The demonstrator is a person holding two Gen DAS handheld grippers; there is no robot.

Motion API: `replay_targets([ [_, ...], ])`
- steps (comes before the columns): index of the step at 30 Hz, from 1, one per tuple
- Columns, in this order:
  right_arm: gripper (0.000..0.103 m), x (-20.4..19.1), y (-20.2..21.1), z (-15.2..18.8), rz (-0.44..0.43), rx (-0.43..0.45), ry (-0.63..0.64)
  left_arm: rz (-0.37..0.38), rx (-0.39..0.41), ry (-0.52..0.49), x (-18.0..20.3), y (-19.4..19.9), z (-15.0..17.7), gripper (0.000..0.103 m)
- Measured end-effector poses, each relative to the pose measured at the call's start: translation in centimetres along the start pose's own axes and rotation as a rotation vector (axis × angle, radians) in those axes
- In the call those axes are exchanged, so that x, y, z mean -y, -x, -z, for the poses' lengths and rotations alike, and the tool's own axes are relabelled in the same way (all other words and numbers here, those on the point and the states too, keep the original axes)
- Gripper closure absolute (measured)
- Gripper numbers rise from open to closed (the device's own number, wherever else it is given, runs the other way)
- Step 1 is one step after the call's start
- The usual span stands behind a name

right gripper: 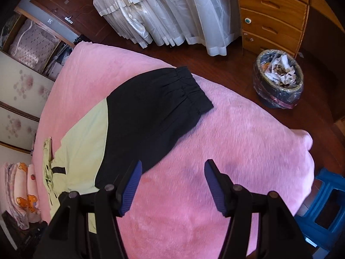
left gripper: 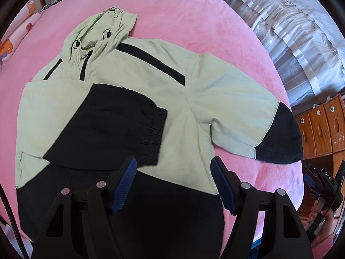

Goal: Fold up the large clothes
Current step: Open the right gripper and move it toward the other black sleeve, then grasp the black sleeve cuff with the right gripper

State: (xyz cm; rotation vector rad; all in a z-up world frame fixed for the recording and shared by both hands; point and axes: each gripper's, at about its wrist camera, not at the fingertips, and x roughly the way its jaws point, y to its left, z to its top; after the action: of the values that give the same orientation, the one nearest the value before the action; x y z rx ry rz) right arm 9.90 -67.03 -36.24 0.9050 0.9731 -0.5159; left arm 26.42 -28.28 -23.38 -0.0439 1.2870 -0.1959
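A pale green and black hooded jacket (left gripper: pixel 138 82) lies face up on the pink blanket (left gripper: pixel 194 17). One black-cuffed sleeve (left gripper: pixel 120 125) is folded across its chest. The other sleeve (left gripper: pixel 248 116) stretches out toward the bed's right edge; the right wrist view shows that sleeve's black cuff (right gripper: pixel 185 88) lying flat. My left gripper (left gripper: pixel 173 164) hovers open above the jacket's lower hem, with nothing between its blue pads. My right gripper (right gripper: pixel 172 168) is open over bare blanket just beside the outstretched sleeve (right gripper: pixel 133 125), holding nothing. In the left wrist view the right gripper (left gripper: pixel 310 183) appears at the far right, in a person's hand.
A wooden chest of drawers (right gripper: pixel 271 17) and a lined wastebasket (right gripper: pixel 278 82) full of scraps stand on the dark floor past the bed. White curtains (right gripper: pixel 163 13) hang behind. A blue stool (right gripper: pixel 325 202) sits at the bed's corner. Folded patterned bedding (right gripper: pixel 21 190) lies at the left.
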Motion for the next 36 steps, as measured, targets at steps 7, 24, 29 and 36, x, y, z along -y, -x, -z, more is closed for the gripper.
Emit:
replay_targets([
  [7,0.043,1.7,-2.9,-3.9,-0.048,-0.044,0.006,-0.040,-0.011,0.049,3.8,-3.1,0.1,0.033],
  [24,0.064,3.7,-7.6,-6.8,-0.061,-0.086,-0.113,-0.080,-0.082,-0.054,10.0,-7.2,-0.1,0.033],
  [29,0.064,3.2,-6.8,-6.5,0.004,-0.087,-0.091,-0.094,-0.088,-0.033,9.3,-6.8,0.0,0.033],
  [36,0.063,4.0,-6.2,-6.4,0.005,-0.124,-0.130,-0.085,-0.101,0.010,8.5,-6.8,0.7,0.033],
])
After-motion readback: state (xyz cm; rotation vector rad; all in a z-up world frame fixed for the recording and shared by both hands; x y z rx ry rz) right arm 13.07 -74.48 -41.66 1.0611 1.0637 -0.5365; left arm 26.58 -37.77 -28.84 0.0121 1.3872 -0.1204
